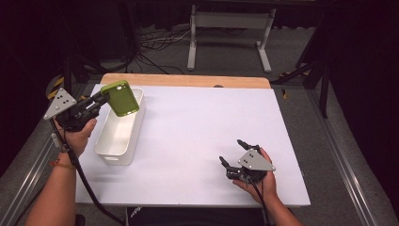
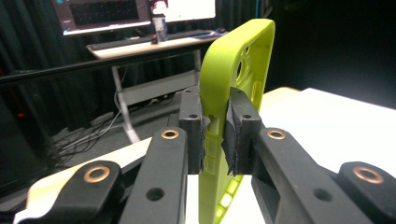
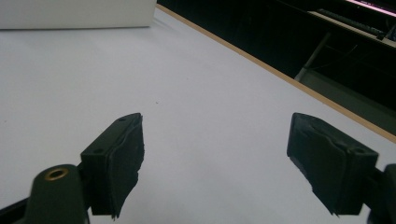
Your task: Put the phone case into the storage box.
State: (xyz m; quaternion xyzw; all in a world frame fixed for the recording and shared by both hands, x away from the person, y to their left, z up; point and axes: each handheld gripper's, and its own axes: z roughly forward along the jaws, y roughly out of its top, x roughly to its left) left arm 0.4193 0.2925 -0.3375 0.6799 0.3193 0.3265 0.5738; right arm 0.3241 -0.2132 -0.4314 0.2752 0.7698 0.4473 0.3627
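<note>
A lime-green phone case point(image 1: 121, 98) hangs in the air over the far end of a white rectangular bin point(image 1: 109, 153) at the table's left. My left gripper point(image 1: 104, 96) is shut on the case's edge. In the left gripper view the two pads point(image 2: 240, 133) clamp the upright green case point(image 2: 236, 70) from both sides. My right gripper point(image 1: 233, 153) rests low over the white table near the front right, jaws wide apart. The right gripper view has its black fingertips point(image 3: 119, 156) spread with only bare table between them.
The white table top point(image 1: 202, 127) has a wooden strip point(image 1: 186, 80) along its far edge. The white bin's wall point(image 3: 77, 14) shows far off in the right gripper view. Beyond the table stand a desk frame point(image 1: 229, 28) and floor cables point(image 1: 155, 47).
</note>
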